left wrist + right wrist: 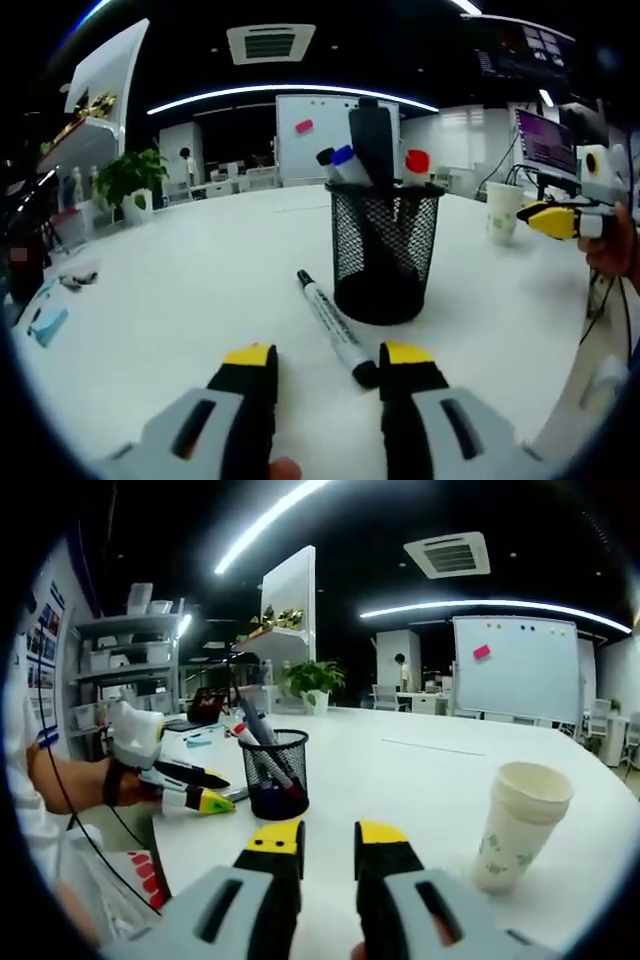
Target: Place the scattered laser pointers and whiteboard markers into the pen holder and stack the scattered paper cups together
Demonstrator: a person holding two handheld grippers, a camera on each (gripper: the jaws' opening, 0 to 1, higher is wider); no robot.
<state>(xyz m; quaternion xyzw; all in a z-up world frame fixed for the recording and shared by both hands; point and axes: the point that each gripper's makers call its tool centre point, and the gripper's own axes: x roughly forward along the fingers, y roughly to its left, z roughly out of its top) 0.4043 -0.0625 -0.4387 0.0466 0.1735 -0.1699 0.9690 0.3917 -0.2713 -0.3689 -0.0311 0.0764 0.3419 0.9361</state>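
Note:
A black mesh pen holder (385, 250) (275, 775) stands on the white table (180, 290), holding blue-capped (345, 160) and red-capped (417, 162) markers and a black laser pointer (372, 140). One whiteboard marker (333, 328) lies flat in front of the holder, its near end between my left gripper's jaws. My left gripper (328, 360) (205, 790) is open around it without touching. A white paper cup (520, 825) (503, 212), apparently nested cups, stands to the right of my right gripper (328, 838) (560, 220), which is open with a narrow gap and nothing in it.
A potted plant (135, 180) and shelves (120, 670) stand beyond the table's far side, with a whiteboard (515, 670) behind. Small blue items (50, 325) lie near the table's left edge. A monitor (545, 140) and cables (600, 300) are at the right.

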